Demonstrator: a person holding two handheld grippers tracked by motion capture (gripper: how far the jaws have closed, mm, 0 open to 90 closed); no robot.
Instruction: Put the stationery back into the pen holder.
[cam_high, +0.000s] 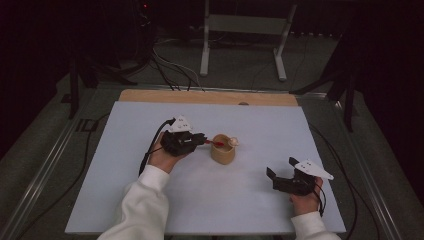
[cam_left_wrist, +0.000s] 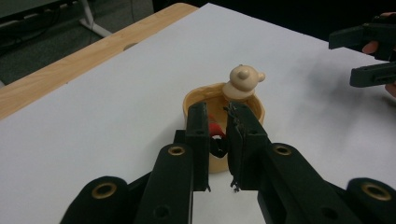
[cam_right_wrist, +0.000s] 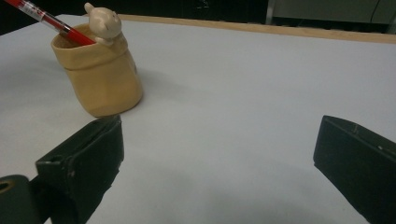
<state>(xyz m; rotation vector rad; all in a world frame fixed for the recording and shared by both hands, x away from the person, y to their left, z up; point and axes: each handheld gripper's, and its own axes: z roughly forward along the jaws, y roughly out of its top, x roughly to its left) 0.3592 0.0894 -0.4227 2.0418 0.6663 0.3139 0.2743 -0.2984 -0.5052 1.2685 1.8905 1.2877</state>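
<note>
A tan cup (cam_high: 222, 151) with a small bear figure (cam_high: 233, 142) on its rim stands mid-table. A red pen (cam_high: 215, 143) leans out of it to the left. My left gripper (cam_high: 204, 141) is just left of the cup, shut on the pen's upper end. In the left gripper view the jaws of the left gripper (cam_left_wrist: 217, 116) stand close together over the cup (cam_left_wrist: 196, 98), with the red pen (cam_left_wrist: 215, 128) pinched between them. My right gripper (cam_high: 281, 167) rests near the front right, open and with nothing in it. Its own view has the cup (cam_right_wrist: 100, 79), the pen (cam_right_wrist: 46, 21) and the bear figure (cam_right_wrist: 103, 21) at upper left, beyond the right gripper (cam_right_wrist: 219, 144).
The white sheet (cam_high: 125, 165) covers the table, and a wooden strip (cam_high: 150, 96) shows along the far edge. A metal stand (cam_high: 245, 30) and cables lie on the floor beyond. Black cables trail off both grippers.
</note>
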